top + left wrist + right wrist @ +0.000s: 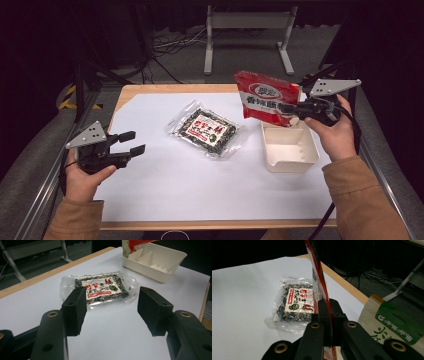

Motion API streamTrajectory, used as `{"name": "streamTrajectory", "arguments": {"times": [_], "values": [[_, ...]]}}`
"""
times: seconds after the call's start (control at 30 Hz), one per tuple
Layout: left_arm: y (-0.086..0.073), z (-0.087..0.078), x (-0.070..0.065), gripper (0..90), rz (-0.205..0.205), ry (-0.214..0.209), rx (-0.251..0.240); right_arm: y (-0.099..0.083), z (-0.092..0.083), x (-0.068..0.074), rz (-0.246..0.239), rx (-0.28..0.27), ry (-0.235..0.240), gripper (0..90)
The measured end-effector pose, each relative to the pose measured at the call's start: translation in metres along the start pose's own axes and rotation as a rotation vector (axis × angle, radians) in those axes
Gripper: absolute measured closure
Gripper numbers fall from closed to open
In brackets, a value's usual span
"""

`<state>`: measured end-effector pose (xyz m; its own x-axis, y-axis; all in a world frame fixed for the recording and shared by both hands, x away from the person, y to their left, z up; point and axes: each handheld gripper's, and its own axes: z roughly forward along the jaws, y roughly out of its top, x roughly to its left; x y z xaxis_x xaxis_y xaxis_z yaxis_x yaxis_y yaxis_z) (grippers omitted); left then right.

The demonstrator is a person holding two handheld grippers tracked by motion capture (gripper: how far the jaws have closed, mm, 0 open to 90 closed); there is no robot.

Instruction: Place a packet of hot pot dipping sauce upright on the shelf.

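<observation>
Right gripper (289,109) is clamping the red snack bag (265,96) by its edge, holding it in the air over the back of the cream divided tray (290,150). Left gripper (134,143) is hovering with jaws apart, nothing between them, pointing at the clear seaweed packet (206,129) lying flat on the white table (175,185).

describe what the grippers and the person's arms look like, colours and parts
Both are black two-jaw tools. The left gripper and right gripper each carry a grey three-cornered plate with small dark holes. The jaws are blocky and black, on arms with brass-coloured rivets. A black cable trails from each. The sleeves are tan-orange.
</observation>
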<state>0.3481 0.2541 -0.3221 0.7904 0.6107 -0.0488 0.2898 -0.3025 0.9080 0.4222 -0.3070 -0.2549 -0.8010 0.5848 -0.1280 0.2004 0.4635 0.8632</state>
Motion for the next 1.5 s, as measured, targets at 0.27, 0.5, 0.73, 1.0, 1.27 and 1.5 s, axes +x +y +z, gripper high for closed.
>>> {"name": "streamTrajectory", "arguments": {"times": [0.27, 0.5, 0.73, 1.0, 1.27, 1.5], "values": [[-0.002, 0.0, 0.003, 41.1, -0.007, 0.003, 0.003, -0.008, -0.007, -0.015, 0.023, -0.005, -0.031, 89.9], [-0.003, 0.001, 0.004, 41.1, -0.012, 0.0, 0.01, -0.017, -0.009, -0.023, 0.049, -0.007, -0.04, 89.9], [-0.003, 0.002, 0.004, 41.1, -0.016, -0.006, 0.01, -0.03, -0.009, -0.034, 0.088, 0.003, -0.054, 89.9], [-0.004, 0.004, 0.005, 41.0, -0.023, -0.01, 0.015, -0.044, -0.005, -0.044, 0.126, 0.027, -0.056, 89.9], [-0.005, 0.004, 0.006, 40.9, -0.031, -0.016, 0.016, -0.056, 0.001, -0.051, 0.141, 0.056, -0.062, 89.9], [-0.006, 0.005, 0.006, 40.9, -0.031, -0.019, 0.017, -0.062, 0.008, -0.057, 0.145, 0.069, -0.087, 89.8]]}}
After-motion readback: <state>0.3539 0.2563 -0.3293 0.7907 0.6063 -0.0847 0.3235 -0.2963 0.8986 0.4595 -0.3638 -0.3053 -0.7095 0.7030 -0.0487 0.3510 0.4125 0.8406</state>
